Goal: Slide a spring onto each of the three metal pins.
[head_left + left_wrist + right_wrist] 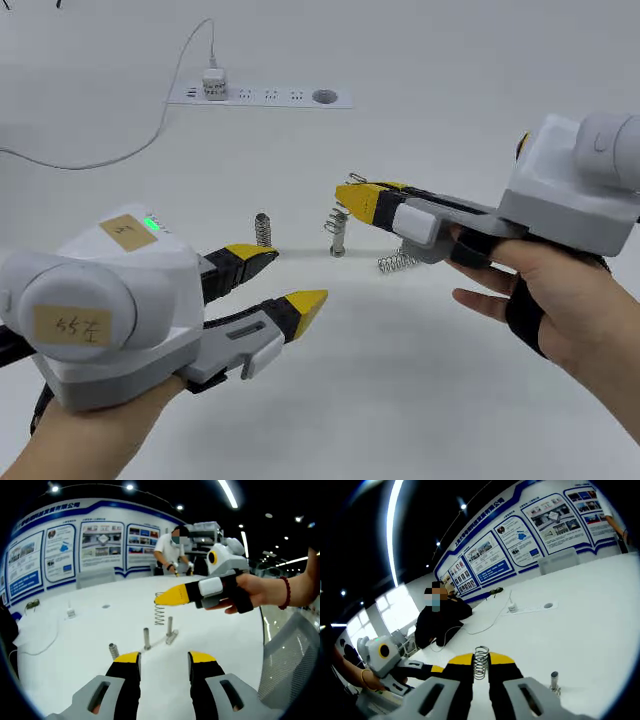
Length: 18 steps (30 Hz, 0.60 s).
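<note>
As right claw (pixel 480 659) grips spring (pixel 159 615) (upright), left claw (pixel 164 656) gapes.

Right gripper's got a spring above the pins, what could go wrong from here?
1. The coiled metal spring hangs from the right gripper, pinched near its top end, so it may sway, miss the bare upright metal pin, or slip free.
2. An off-axis push might tip that slim pin; whether it is fixed is unclear.
3. A loose spring lies on the white table beside the pins and could be knocked away.
</note>
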Each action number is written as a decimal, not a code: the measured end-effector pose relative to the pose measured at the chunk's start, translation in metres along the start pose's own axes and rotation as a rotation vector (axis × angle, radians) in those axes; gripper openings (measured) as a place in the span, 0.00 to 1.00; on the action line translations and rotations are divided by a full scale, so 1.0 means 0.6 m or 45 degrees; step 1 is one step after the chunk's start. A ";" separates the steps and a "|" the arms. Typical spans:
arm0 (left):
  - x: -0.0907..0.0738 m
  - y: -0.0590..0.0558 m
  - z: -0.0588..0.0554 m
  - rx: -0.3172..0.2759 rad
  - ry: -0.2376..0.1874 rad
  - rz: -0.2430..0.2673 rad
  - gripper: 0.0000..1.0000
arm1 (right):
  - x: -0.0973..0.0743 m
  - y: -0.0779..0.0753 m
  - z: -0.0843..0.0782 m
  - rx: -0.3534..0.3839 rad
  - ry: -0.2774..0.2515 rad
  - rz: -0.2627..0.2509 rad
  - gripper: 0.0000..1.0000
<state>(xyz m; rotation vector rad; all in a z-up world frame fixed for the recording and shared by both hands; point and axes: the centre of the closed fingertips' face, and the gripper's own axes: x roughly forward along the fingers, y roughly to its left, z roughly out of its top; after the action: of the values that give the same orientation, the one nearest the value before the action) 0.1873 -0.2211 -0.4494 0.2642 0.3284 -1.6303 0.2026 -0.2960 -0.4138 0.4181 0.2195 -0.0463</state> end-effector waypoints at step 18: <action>-0.016 0.008 -0.013 -0.009 0.034 0.034 0.56 | 0.039 -0.047 -0.004 -0.316 0.028 -0.105 0.11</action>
<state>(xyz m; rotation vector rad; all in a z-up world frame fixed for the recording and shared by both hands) 0.1928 -0.2097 -0.4536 0.2842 0.3498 -1.6003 0.2226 -0.3210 -0.4326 0.1622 0.2605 -0.0942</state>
